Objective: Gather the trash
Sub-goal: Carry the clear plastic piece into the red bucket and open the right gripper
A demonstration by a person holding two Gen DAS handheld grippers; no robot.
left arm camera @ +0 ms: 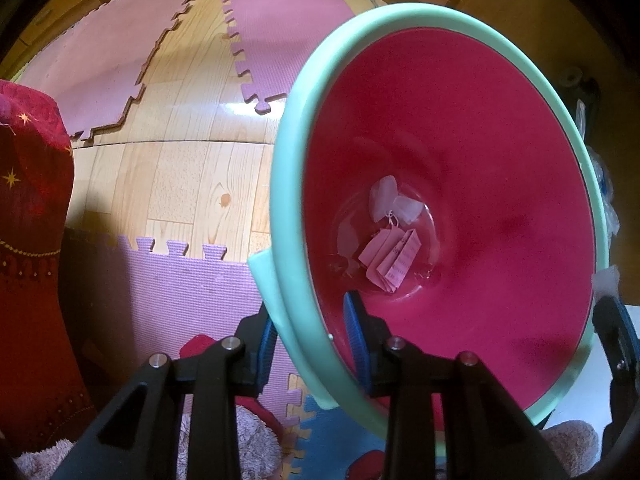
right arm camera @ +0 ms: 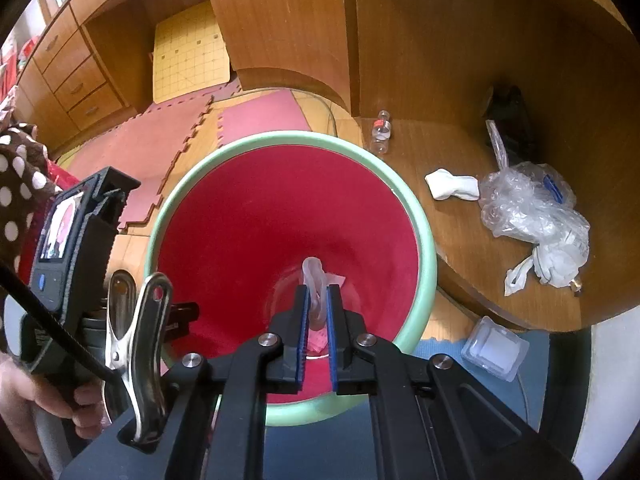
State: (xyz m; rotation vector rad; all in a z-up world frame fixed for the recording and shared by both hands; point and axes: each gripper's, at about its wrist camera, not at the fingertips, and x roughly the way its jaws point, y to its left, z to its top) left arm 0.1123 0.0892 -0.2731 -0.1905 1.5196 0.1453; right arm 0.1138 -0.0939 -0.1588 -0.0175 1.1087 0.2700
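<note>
A bin with a mint-green rim [left arm camera: 288, 152] and a red inside sits tilted over the floor. My left gripper [left arm camera: 310, 316] is shut on its near rim, one blue pad outside and one inside. At the bottom lie a folded pink paper [left arm camera: 394, 260] and pale scraps [left arm camera: 390, 200]. My right gripper [right arm camera: 318, 292] hangs over the bin's mouth [right arm camera: 424, 240], pointing steeply down, shut on a pale translucent plastic scrap [right arm camera: 314, 274] that sticks out past its fingertips. The left view shows this gripper's finger at the right edge [left arm camera: 616, 328].
A round wooden table [right arm camera: 500, 280] to the right bears a crumpled clear plastic bag [right arm camera: 532, 208], a white wad [right arm camera: 452, 186] and a small bottle [right arm camera: 382, 130]. A clear plastic box [right arm camera: 496, 350] lies on the floor. Pink foam mats [left arm camera: 168, 280] and red cloth [left arm camera: 32, 240] lie left.
</note>
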